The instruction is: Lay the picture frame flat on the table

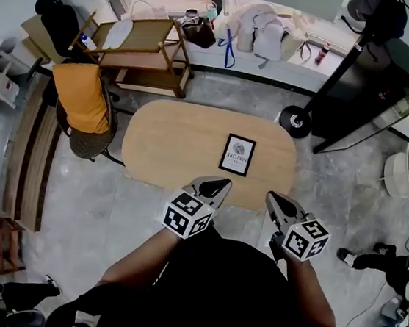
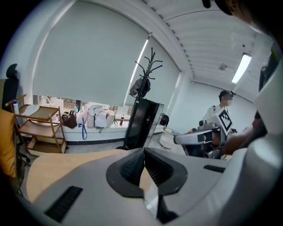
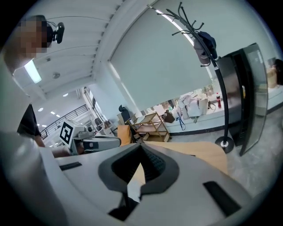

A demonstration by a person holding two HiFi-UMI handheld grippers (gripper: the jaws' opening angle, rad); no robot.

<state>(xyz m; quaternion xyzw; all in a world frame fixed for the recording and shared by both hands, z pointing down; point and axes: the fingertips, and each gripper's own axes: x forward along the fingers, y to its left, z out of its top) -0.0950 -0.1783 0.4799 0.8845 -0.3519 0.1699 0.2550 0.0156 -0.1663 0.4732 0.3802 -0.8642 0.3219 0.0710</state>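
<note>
Closest in, the left hand-held gripper (image 1: 220, 185) and right hand-held gripper (image 1: 272, 199) hover at the near edge of the tabletop (image 1: 170, 140), each with its jaws pressed together on nothing. Ahead of them, untouched, sits the picture frame (image 1: 237, 154), face up; flat or propped, I cannot tell. If propped, the next move likely needs opened jaws and a forward reach.

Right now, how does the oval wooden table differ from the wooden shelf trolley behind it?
The oval wooden table has one rounded top; the wooden shelf trolley is rectangular with stacked shelves. The table is wider than the trolley. The table bears a black picture frame lying flat; the trolley has no frame. Both are light wood.
</note>
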